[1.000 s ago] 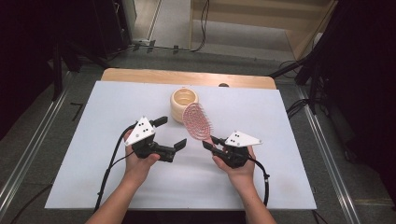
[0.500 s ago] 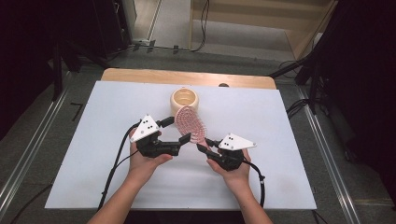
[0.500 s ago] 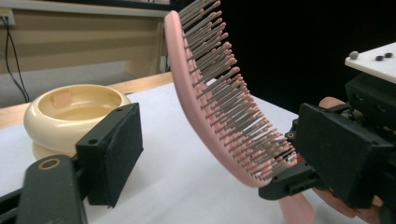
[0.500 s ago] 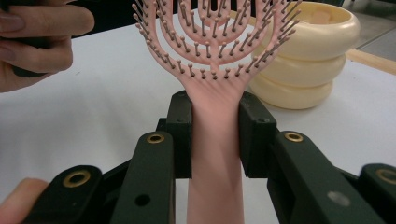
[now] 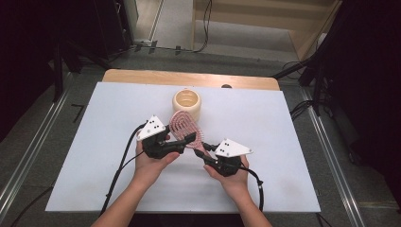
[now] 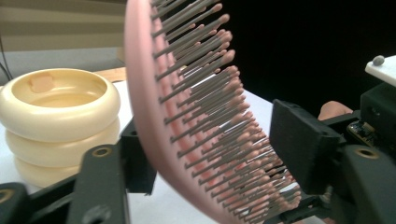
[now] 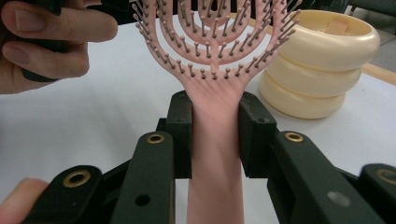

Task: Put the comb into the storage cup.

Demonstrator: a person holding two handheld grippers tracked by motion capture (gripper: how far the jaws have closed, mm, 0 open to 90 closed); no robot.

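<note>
The right gripper (image 7: 215,135) pinches the handle of the pink hairbrush (image 7: 215,116) firmly between its fingers (image 7: 182,135), holding it above the white desk (image 5: 283,142). The left gripper (image 6: 210,154) has just been closing around the brush head, one finger behind its back, the other (image 6: 303,144) at the bristle tips, not yet pressing. The brush looks light and stiff; its bristles probably bend, so the handle or rim is the safer place to hold. Behind stands a cream ribbed bowl (image 5: 186,103).
</note>
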